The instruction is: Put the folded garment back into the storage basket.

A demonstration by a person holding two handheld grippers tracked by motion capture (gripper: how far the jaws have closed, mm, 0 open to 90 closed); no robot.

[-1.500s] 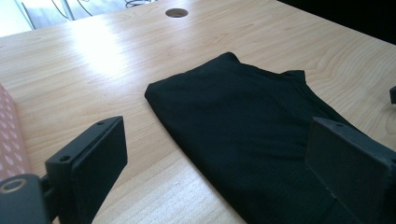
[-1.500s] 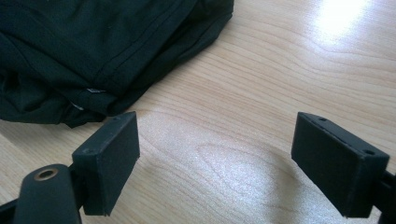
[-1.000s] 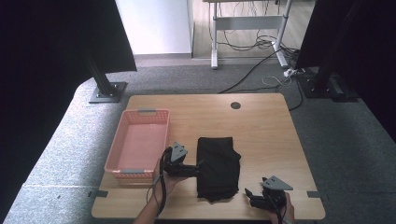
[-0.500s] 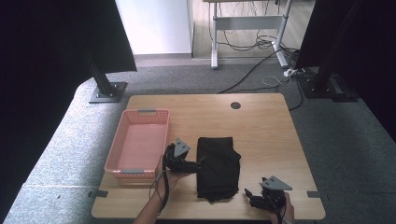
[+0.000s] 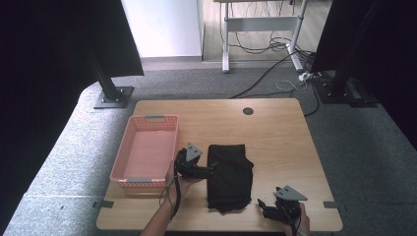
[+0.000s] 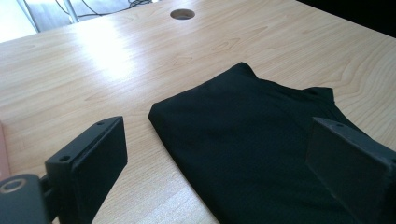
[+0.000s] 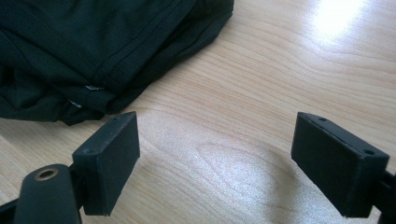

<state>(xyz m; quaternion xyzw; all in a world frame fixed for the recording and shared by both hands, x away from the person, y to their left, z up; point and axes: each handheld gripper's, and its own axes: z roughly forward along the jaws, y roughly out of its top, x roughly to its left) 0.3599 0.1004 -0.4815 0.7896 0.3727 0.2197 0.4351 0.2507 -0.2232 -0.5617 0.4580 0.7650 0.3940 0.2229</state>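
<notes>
beside folded black cloth [image 5: 229, 176], bare tabletop [image 5: 275, 137]

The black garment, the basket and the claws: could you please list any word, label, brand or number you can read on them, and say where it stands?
No readable text stands on anything in these pictures.
Folded black garment: a small pale tag at a seam, too small to read.
Pink basket: no label visible.
Left claw and right claw: plain black, only screw holes.
Wooden table: no markings, just a round cable hole.
</notes>
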